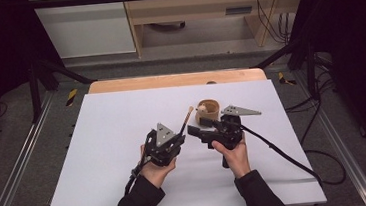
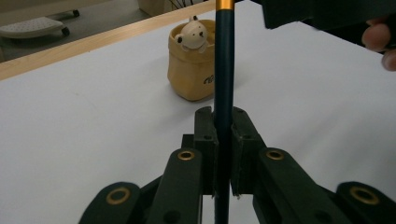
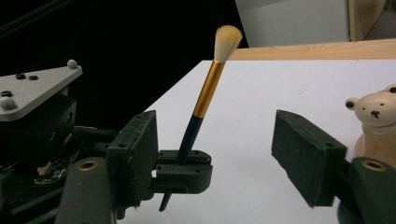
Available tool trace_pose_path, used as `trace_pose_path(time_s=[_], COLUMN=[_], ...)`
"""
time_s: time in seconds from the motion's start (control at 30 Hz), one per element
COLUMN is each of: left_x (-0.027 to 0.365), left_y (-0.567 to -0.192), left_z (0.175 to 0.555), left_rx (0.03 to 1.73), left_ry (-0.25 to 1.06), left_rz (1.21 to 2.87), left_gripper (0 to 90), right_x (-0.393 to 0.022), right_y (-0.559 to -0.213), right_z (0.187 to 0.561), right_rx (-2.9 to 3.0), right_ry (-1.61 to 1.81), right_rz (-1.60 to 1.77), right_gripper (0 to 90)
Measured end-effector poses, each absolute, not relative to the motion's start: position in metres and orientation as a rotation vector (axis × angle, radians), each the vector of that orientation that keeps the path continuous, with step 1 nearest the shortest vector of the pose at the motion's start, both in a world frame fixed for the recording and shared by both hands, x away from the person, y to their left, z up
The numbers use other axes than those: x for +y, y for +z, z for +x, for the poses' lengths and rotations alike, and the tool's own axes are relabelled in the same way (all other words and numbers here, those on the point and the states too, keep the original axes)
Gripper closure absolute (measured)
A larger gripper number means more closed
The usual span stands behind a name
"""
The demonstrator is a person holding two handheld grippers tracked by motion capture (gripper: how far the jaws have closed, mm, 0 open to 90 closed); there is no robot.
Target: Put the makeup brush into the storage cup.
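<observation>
A makeup brush (image 1: 187,118) with a dark handle, gold ferrule and pale bristles stands tilted, bristles up, with my left gripper (image 1: 180,136) shut on its lower handle. In the left gripper view the handle (image 2: 224,70) rises between the closed jaws of that gripper (image 2: 223,121). A tan holder with a small bear figure (image 1: 207,110) stands just beyond, also seen as the tan holder (image 2: 194,70). My right gripper (image 1: 198,127) is open and points left at the brush. In the right gripper view the brush (image 3: 205,98) sits between the wide jaws of the right gripper (image 3: 215,135), untouched by its pads.
A white board (image 1: 114,139) covers the table, with a wooden edge (image 1: 169,80) at the far side. Metal frame rails (image 1: 20,162) run along both sides. A black cable (image 1: 286,156) trails right from the right gripper. The bear (image 3: 373,121) is close beside the right jaw.
</observation>
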State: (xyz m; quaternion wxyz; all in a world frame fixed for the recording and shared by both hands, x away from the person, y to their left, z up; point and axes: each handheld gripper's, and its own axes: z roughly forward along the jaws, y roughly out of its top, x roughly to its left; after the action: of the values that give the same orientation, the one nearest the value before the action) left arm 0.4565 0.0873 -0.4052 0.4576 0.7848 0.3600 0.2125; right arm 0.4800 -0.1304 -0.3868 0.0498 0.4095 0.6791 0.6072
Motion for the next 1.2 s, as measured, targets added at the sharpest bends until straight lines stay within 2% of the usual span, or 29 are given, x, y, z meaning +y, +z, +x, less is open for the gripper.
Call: trace_pose_path(time_s=[0.17,0.27,0.77,0.87,1.2], left_x=[0.079,0.076,0.067,0.065,0.062], left_y=[-0.405,-0.405,-0.406,-0.407,-0.408], left_z=[0.454,0.452,0.447,0.446,0.444], left_rx=[0.875,0.875,0.867,0.860,0.840], left_ry=[0.517,0.510,0.493,0.496,0.489], left_rz=[1.933,1.930,1.921,1.916,1.914], left_gripper=[83.4,83.4,83.4,83.4,82.4], right_x=[-0.129,-0.129,-0.130,-0.131,-0.132], right_y=[-0.388,-0.388,-0.388,-0.386,-0.384], right_z=[0.481,0.482,0.484,0.483,0.480], right_rx=[2.072,2.069,2.056,2.062,2.079], right_ry=[1.865,1.869,1.908,1.917,1.953], right_rz=[1.271,1.276,1.298,1.288,1.240], right_gripper=[41.3,49.6,70.5,79.8,83.8])
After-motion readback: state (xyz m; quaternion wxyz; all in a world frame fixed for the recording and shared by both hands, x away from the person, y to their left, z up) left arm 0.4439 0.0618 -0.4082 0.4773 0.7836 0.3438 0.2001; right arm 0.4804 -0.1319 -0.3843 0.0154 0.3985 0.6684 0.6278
